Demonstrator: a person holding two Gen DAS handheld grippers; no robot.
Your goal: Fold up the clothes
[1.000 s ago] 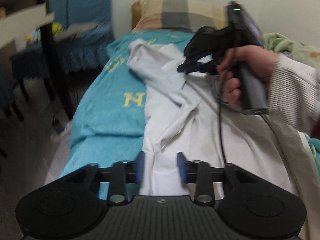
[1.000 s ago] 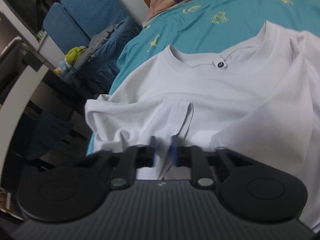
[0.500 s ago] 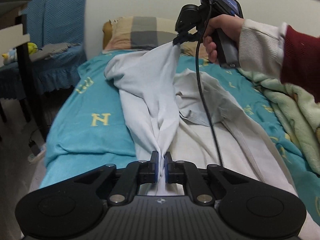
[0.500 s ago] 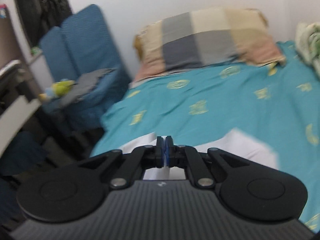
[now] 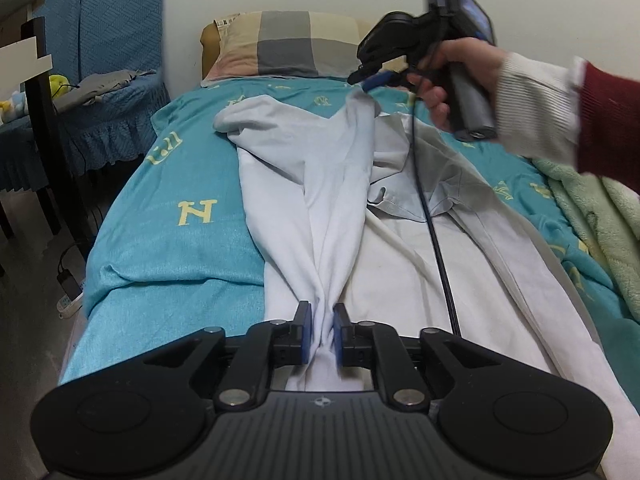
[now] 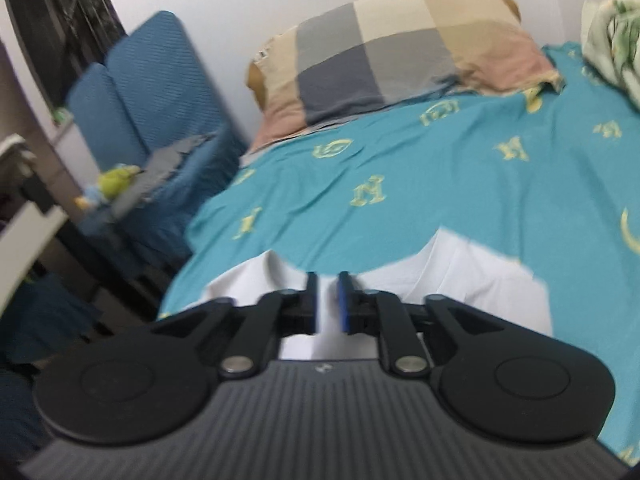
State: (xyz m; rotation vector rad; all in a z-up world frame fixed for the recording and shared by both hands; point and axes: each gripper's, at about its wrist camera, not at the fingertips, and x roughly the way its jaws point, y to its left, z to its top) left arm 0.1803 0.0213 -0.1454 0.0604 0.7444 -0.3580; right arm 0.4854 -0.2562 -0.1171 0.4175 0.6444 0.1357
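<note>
- Folding of a white T-shirt (image 5: 336, 216) is judged to be the step in hand: one long side of it is raised off the teal bedsheet (image 5: 172, 240) and carried over the rest of the garment, which is spread flat down the middle of the bed.
- A gathered bunch of the hem is pinched between the pads of the left gripper (image 5: 322, 334) at the near end; a narrow gap filled with cloth is seen between the jaws.
- At the far end, cloth is drawn up to the tip of the right gripper (image 5: 370, 80), held in a person's hand (image 5: 448, 80). In the blurred right wrist view its jaws stand slightly apart with white fabric between them, so whether the cloth is held firmly cannot be told.
- A taut ridge of cloth is stretched between the two grippers, towards the checked pillow (image 5: 288, 44).
- Next, the lifted edge would need to be carried across and lowered evenly, with both ends kept level so that the fold lands straight.
- A black cable (image 5: 432, 220) lies across the shirt and could be trapped under the fold.
</note>
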